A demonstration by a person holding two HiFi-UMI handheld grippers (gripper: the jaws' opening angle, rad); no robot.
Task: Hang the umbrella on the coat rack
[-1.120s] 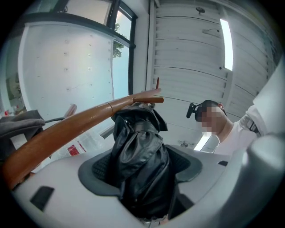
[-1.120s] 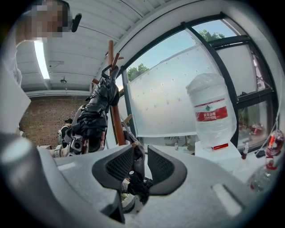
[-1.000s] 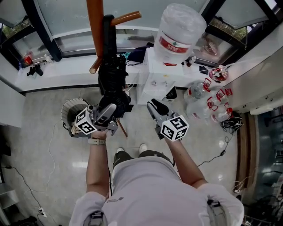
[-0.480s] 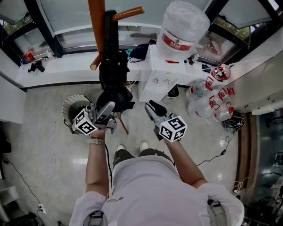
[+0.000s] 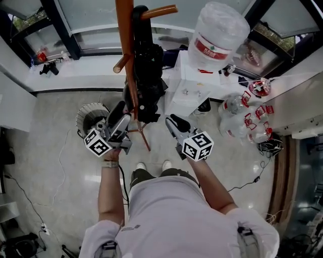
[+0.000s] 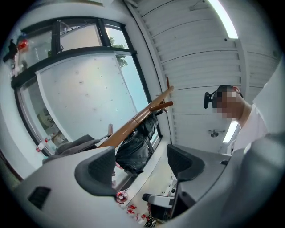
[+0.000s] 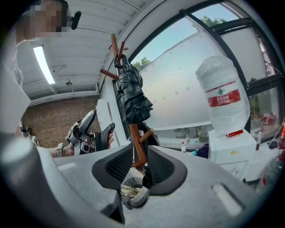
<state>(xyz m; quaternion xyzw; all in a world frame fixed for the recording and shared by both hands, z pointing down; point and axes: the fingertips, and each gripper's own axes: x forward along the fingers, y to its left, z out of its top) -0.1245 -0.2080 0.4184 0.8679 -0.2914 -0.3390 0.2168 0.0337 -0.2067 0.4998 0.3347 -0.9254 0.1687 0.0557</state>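
1. The black folded umbrella (image 5: pixel 149 80) is seen hung on a peg of the wooden coat rack (image 5: pixel 123 30).
2. The left gripper (image 6: pixel 140 162) is held empty, its jaws just opened wide; the right gripper (image 7: pixel 133 167) is kept narrowly parted, gripping nothing.
3. Release is judged done; a clear withdrawal is called for.

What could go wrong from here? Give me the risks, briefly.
1. The umbrella seems to hang on the coat rack only by its curved handle over a peg, so a nudge might lift it off.
2. The left gripper, whose fingers have just been opening with nothing between them, sits near the umbrella's lower end and could clip it.
3. A dropped umbrella might land by the waste basket.
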